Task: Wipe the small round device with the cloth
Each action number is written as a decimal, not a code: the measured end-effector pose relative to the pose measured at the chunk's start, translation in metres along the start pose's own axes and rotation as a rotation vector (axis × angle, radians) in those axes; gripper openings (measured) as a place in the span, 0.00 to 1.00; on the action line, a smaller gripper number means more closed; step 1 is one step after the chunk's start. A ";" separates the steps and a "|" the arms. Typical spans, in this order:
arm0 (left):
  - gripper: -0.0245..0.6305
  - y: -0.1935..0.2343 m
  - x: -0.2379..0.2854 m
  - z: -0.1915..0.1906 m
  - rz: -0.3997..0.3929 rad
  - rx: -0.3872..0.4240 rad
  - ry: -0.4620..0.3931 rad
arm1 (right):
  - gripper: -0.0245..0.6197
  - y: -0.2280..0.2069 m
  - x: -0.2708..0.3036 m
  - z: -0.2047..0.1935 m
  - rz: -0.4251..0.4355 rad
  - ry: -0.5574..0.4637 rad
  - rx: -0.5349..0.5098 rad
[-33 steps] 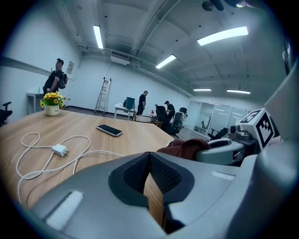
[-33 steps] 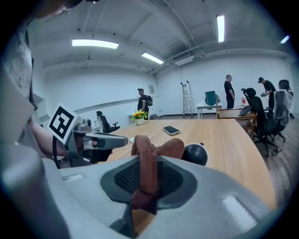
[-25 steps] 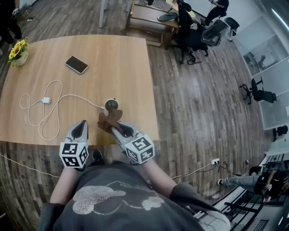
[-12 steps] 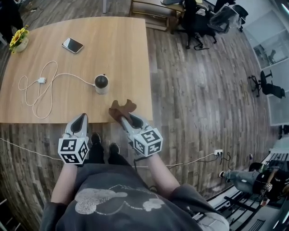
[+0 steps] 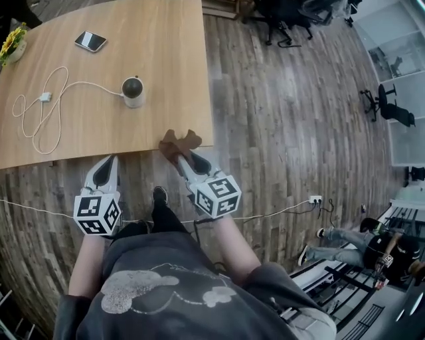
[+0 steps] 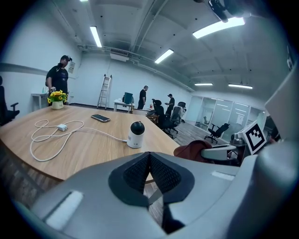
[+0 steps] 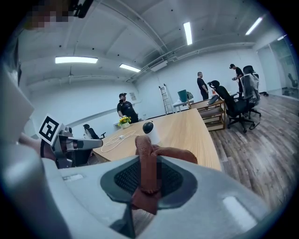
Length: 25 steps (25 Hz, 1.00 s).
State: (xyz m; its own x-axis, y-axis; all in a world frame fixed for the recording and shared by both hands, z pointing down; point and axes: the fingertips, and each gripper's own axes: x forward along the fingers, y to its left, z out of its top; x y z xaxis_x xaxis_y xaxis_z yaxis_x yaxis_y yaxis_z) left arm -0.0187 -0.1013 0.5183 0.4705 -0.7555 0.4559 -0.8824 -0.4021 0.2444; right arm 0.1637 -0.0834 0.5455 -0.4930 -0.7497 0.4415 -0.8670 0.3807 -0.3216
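Note:
The small round device (image 5: 133, 91), white with a black dome top, stands on the wooden table (image 5: 166, 60); it also shows in the left gripper view (image 6: 136, 135) and the right gripper view (image 7: 150, 131). A white cable (image 5: 50, 109) runs from it in loops. My right gripper (image 5: 178, 154) is shut on the brown cloth (image 5: 178, 143), held over the table's near edge; the cloth (image 7: 150, 168) is pinched between its jaws. My left gripper (image 5: 106, 166) hangs off the table's near edge, shut with nothing in it, its pads (image 6: 149, 173) touching.
A phone (image 5: 90, 41) lies at the table's far side, and a pot of yellow flowers (image 5: 12, 41) stands at the far left. Office chairs (image 5: 292, 16) and people stand beyond the table. A cord (image 5: 279, 212) crosses the wooden floor.
Both grippers have drawn back from the device toward the table's near edge. The cloth came away from the device, still held in the right gripper.

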 end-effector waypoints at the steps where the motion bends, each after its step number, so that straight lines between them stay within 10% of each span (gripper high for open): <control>1: 0.07 0.000 -0.002 -0.003 -0.005 -0.003 0.002 | 0.15 0.003 0.000 -0.002 -0.001 0.002 -0.003; 25: 0.07 -0.003 -0.157 -0.056 -0.119 0.011 -0.104 | 0.15 0.158 -0.096 -0.049 -0.061 -0.116 -0.058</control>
State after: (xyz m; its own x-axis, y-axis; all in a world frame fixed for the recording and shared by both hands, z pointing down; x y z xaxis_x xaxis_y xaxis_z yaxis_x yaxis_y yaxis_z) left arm -0.0899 0.0478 0.4933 0.5693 -0.7516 0.3332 -0.8209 -0.4968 0.2817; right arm 0.0706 0.0750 0.4938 -0.4302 -0.8287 0.3580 -0.8996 0.3607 -0.2461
